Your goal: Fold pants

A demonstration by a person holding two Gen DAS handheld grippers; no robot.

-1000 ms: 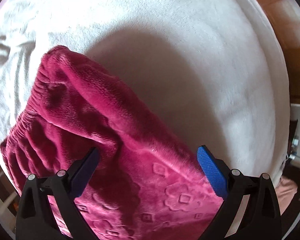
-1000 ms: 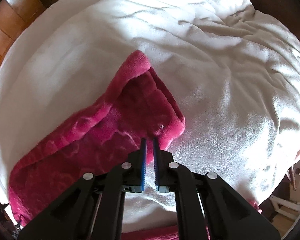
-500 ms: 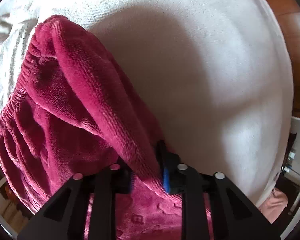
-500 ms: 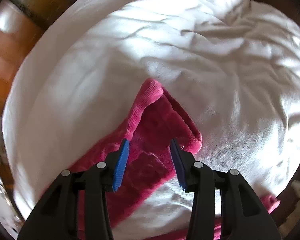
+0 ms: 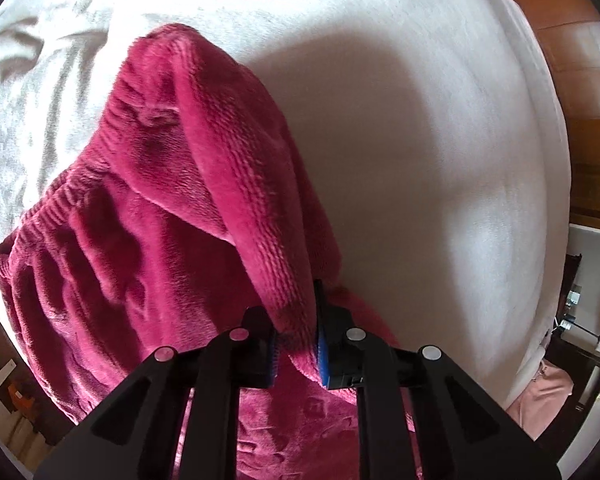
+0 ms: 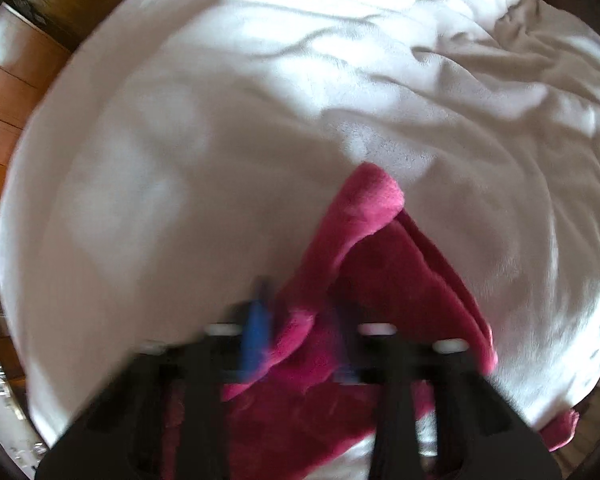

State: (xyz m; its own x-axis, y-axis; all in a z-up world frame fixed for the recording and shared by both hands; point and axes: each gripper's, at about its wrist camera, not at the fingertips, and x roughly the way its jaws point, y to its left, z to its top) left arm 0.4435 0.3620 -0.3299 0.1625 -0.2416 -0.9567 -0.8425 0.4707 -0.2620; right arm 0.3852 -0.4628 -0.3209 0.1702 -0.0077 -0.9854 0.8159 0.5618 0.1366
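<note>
The magenta fleece pants (image 5: 148, 248) lie on a white blanket (image 5: 420, 120) over a bed. My left gripper (image 5: 296, 344) is shut on a thick fold of the pants near the elastic waistband and holds it raised off the blanket. In the right wrist view the pants (image 6: 384, 280) form an open cuff on the blanket (image 6: 180, 140). My right gripper (image 6: 300, 332) is blurred by motion; its blue pads sit apart with a fold of the pants between them.
Wooden floor (image 5: 572, 40) shows past the bed's right edge. A pink cloth (image 5: 540, 396) and dark furniture sit low right. Wooden floor (image 6: 4, 92) also shows at left in the right wrist view. The blanket is wrinkled at far right (image 6: 520, 60).
My left gripper closed on a fold of the pants and lifted it. My right gripper opened, let go of the cuff edge, and moved forward over the fabric.
</note>
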